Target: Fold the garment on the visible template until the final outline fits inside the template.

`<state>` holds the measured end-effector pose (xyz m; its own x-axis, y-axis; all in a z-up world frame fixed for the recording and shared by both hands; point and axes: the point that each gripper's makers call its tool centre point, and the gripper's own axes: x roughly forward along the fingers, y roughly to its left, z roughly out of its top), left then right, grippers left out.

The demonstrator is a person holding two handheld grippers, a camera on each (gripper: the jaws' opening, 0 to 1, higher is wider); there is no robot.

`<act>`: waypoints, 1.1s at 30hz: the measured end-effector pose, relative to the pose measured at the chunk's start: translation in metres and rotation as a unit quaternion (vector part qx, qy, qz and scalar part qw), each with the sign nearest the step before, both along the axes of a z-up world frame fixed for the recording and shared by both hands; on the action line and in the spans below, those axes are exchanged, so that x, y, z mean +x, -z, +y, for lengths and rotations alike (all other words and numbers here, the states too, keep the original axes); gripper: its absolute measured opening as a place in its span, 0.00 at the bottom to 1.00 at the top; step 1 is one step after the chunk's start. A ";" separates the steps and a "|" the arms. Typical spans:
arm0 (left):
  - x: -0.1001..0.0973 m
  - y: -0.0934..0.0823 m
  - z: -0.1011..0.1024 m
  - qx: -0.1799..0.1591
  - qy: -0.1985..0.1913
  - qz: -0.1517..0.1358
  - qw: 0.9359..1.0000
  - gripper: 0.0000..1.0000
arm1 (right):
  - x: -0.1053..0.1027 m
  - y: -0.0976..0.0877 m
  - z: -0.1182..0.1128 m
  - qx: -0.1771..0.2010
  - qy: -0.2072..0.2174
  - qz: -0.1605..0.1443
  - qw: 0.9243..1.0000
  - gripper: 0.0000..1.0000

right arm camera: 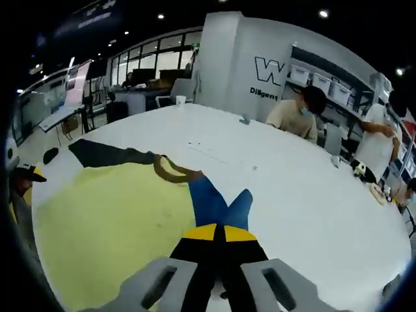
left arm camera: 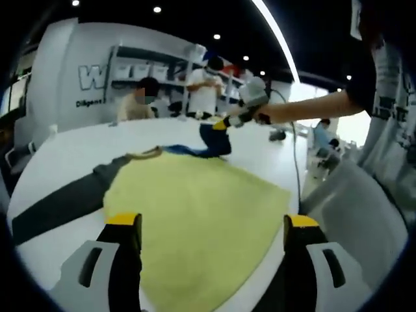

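A large pale yellow sheet [left arm camera: 195, 221] [right arm camera: 110, 221] lies flat on the white table [left arm camera: 71, 153] [right arm camera: 292, 195]. From its far edge stick out a dark grey sleeve [left arm camera: 65, 198] [right arm camera: 104, 155], a tan collar [right arm camera: 172, 172] and a blue cloth part [left arm camera: 211, 143] [right arm camera: 218, 201]. My right gripper [right arm camera: 219, 233] [left arm camera: 224, 123] is shut on the blue cloth and holds it up in a peak above the table. My left gripper [left arm camera: 212, 224] hovers over the near part of the yellow sheet, its jaws wide apart with nothing between them.
The arm of the person holding the right gripper [left arm camera: 312, 107] reaches in from the right. A grey chair [left arm camera: 351, 208] stands at the table's right edge. A seated person [right arm camera: 296, 114] and a standing one [left arm camera: 205, 88] are at the far side. A cup [right arm camera: 181, 100] stands far off.
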<state>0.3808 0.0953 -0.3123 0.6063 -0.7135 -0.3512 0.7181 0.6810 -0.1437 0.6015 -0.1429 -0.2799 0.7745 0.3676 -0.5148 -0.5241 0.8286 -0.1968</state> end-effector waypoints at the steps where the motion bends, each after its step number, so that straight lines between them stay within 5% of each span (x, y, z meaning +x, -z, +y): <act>1: 0.001 -0.001 0.000 -0.003 -0.001 0.000 1.000 0.87 | -0.001 -0.001 0.014 0.007 -0.010 -0.001 1.000 0.00; 7: -0.002 0.001 -0.001 -0.002 0.001 0.008 1.000 0.87 | -0.021 0.030 0.091 0.062 -0.069 0.045 0.995 0.00; 12: 0.002 -0.004 0.002 -0.025 -0.012 0.006 1.000 0.87 | -0.049 0.055 0.128 0.073 -0.130 0.093 0.984 0.01; 18: 0.002 -0.002 0.003 -0.030 -0.013 0.015 0.999 0.86 | -0.035 0.056 0.107 0.088 -0.085 0.090 0.988 0.08; 23: 0.000 0.002 0.002 -0.015 -0.005 0.016 1.000 0.86 | -0.016 0.069 0.051 0.077 -0.009 0.103 0.992 0.14; 26: -0.002 0.004 -0.001 -0.010 0.000 0.018 1.000 0.86 | -0.016 0.079 0.022 0.035 0.014 0.100 0.994 0.14; 33: -0.002 0.005 -0.001 -0.004 0.001 0.017 1.000 0.85 | -0.023 0.093 0.008 0.068 0.035 0.129 0.989 0.15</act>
<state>0.3788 0.0945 -0.3170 0.5929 -0.7174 -0.3658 0.7143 0.6782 -0.1724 0.5789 -0.1347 -0.3734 0.6502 0.3983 -0.6470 -0.4835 0.8738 0.0520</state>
